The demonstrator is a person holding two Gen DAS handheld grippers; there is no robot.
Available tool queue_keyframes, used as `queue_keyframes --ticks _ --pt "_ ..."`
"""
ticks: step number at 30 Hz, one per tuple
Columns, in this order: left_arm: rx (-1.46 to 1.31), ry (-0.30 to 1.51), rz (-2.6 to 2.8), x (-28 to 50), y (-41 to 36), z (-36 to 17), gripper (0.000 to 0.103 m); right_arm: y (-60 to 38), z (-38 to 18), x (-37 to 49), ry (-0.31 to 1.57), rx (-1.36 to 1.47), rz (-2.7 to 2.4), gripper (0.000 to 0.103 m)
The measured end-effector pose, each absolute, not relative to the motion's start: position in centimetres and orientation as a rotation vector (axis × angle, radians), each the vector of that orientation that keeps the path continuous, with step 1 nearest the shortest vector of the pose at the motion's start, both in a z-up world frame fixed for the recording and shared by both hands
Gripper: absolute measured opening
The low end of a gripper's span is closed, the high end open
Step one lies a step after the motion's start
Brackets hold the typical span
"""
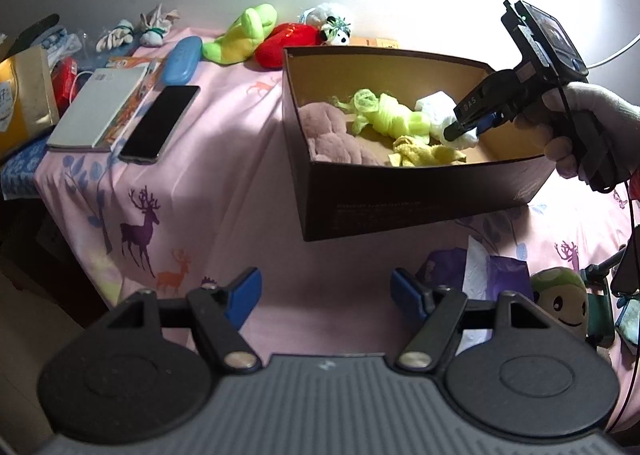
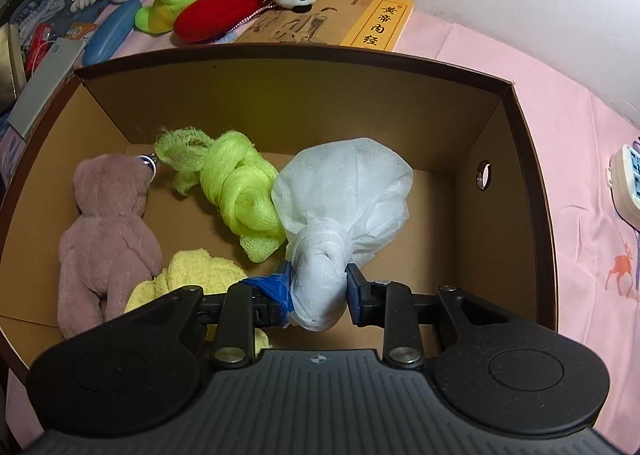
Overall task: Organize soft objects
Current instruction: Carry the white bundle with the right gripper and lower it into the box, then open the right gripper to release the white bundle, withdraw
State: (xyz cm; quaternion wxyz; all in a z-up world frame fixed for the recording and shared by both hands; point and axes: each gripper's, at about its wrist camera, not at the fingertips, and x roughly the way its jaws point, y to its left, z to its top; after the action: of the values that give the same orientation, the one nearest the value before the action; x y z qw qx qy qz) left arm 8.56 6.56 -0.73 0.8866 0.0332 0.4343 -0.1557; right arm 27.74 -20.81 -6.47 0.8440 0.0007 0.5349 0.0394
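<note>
Left gripper [image 1: 326, 289]: jaws held wide and empty, kept low over the pink cloth, short of the box [image 1: 400, 199]. Right gripper [image 2: 318, 289]: a knotted white bundle [image 2: 344, 191] is seen between the jaws; the left pad is pressed against the knot, a slight gap is seen at the right pad, so the grip is judged loosening. The bundle's long axis is run away from the jaws, its bulk rested inside the box beside the green mesh [image 2: 236, 191]. Right gripper is tipped steeply down. Release is judged next. Loose plush [image 2: 224, 9] is left behind the box.
</note>
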Motion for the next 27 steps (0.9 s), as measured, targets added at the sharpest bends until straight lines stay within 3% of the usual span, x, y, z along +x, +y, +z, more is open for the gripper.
queue_keyframes --ticks 7,27 --pt "0.061 0.909 -0.369 9.0 5.8 -0.8 0.075 -22.7 -5.7 26.4 1.164 0.141 0.095 0.013" --pt "0.131 0.889 -0.524 7.5 -0.2 0.2 0.075 -26.0 -0.6 15.7 0.951 0.426 0.180 0.015"
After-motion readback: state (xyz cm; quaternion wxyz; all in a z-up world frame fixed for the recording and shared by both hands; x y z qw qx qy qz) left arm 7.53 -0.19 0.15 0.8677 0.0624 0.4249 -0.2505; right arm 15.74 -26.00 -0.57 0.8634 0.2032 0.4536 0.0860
